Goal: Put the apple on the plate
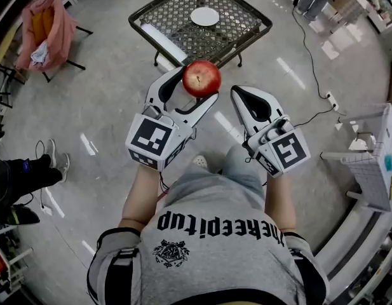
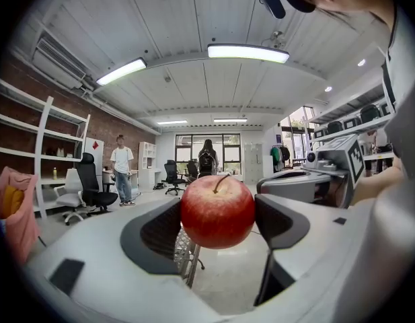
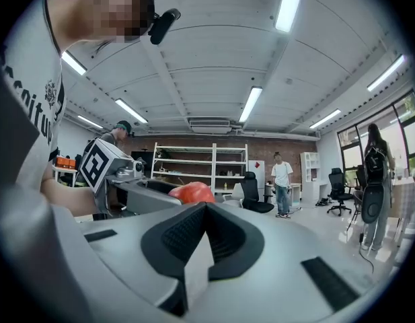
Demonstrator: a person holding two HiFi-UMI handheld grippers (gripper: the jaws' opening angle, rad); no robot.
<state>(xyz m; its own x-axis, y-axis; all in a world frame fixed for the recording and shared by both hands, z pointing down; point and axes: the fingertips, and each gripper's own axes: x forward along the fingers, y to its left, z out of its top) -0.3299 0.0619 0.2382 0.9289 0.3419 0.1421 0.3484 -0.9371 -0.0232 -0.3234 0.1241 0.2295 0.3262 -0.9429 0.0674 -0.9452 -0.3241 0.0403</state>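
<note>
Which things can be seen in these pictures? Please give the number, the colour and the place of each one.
apple: one, red, between the left gripper's jaws, held in the air
plate: one, white, on the mesh table
mesh table: one, dark metal, on the floor ahead of the person
cloth: one, pink, draped over a chair at far left
rack: one, white, at the right edge
standing people: two, far back in the room
left gripper: one, white, shut on the apple
right gripper: one, white, jaws together, holding nothing, beside the left gripper
</note>
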